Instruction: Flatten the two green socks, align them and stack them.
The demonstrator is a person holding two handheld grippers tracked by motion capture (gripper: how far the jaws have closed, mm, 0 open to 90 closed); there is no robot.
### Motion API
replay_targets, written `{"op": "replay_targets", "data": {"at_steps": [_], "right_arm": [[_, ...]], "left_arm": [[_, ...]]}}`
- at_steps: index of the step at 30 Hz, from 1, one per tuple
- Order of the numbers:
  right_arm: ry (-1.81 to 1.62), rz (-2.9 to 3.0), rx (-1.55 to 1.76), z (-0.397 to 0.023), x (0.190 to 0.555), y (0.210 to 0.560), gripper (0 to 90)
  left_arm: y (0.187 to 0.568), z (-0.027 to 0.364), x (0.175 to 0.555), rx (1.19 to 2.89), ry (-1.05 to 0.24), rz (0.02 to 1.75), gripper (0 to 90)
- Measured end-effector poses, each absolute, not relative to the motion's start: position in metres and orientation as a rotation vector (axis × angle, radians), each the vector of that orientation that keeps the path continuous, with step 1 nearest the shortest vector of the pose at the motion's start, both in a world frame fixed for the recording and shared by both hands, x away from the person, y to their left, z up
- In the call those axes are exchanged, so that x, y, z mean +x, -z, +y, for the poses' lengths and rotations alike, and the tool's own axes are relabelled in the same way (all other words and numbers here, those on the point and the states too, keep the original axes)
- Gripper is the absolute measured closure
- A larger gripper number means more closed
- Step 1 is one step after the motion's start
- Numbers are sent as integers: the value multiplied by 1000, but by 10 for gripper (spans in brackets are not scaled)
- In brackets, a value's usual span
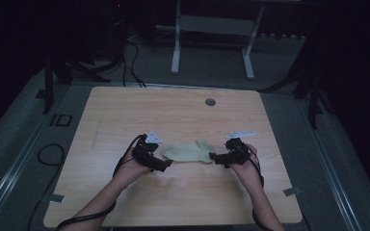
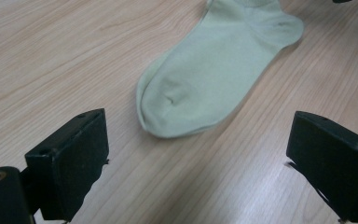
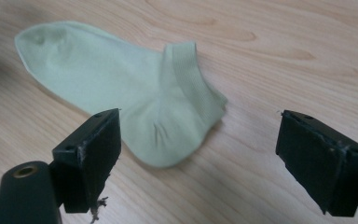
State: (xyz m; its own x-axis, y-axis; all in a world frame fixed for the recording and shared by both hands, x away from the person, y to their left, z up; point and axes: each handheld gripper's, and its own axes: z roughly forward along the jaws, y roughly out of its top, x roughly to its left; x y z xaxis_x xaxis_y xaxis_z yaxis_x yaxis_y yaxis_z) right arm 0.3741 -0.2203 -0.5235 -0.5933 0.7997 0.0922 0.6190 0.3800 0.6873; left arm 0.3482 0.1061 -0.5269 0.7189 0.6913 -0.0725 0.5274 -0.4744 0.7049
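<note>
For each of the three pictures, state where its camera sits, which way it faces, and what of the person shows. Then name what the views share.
High view: above the person's side, facing forward and down on the table; forearms, left gripper and right gripper flank the sock.
Left gripper view: rides the left gripper, facing the sock's toe; open jaws show.
Right gripper view: rides the right gripper, facing the cuff end; open jaws show.
Shared: the sock and the table.

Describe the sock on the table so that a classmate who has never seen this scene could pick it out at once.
Start at the light wooden table and look to its middle, between the left gripper and the right gripper. There the sock lies flat: short, pale green, with a ribbed cuff, the one soft thing there.
</note>
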Motion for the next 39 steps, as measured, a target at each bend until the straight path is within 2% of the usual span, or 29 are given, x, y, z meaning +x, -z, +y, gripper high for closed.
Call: {"op": "replay_targets", "data": {"at_steps": [39], "right_arm": [[-974, 2234, 1412, -319, 321, 545, 122]], "left_arm": [[561, 197, 291, 2062, -331, 1108, 57]]}}
